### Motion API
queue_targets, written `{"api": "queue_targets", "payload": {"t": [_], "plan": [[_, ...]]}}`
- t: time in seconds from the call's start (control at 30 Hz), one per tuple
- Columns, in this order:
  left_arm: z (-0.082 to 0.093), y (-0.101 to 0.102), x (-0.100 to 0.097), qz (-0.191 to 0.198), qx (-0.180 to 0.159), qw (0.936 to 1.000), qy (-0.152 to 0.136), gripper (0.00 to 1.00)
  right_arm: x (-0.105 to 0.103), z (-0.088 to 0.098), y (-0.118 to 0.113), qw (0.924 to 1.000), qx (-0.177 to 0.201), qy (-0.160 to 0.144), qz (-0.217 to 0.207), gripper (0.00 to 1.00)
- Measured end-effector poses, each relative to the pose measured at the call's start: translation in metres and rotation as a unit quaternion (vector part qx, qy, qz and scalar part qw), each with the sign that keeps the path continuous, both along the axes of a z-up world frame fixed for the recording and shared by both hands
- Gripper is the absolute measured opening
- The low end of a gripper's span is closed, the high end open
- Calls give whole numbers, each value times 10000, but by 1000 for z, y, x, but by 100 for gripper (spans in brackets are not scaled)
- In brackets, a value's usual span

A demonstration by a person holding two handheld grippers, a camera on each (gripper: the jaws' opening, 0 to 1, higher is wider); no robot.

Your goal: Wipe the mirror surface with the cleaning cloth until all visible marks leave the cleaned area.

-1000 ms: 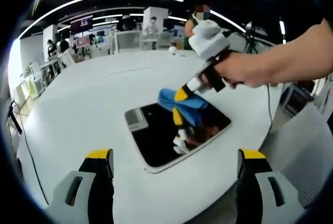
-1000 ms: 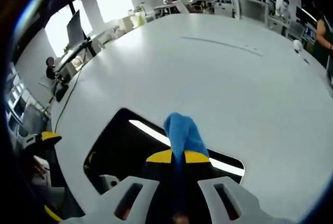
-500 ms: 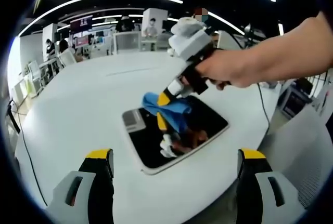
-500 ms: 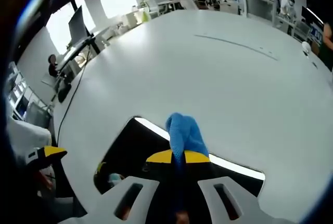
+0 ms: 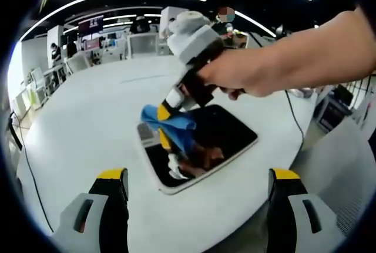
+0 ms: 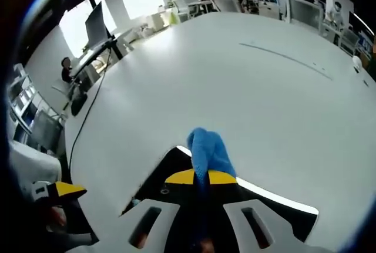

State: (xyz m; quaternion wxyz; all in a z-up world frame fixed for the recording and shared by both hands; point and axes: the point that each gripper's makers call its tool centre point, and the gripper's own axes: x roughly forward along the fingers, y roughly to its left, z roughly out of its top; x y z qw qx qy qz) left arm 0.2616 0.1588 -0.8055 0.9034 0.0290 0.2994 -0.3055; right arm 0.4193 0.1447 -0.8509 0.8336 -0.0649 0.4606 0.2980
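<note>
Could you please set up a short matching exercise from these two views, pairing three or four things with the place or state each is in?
Things:
1. cleaning cloth
2. mirror
3. left gripper
4. right gripper

States:
A. lying flat on the white table
B. jaws apart, holding nothing, back from the mirror's near edge
C. blue, bunched, sticking out past yellow jaw tips
D. jaws shut on the cloth, over the mirror's corner

Pairs: 1-C, 2-A, 3-B, 4-D
</note>
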Motion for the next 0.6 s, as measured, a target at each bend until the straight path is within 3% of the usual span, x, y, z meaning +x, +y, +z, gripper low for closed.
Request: {"api": "queue_targets", "payload": {"t": [0.6], "plan": [[-5,-3,-3,-94,64,9998,135,100,3,1,27,9998,43,11,202,1]]}}
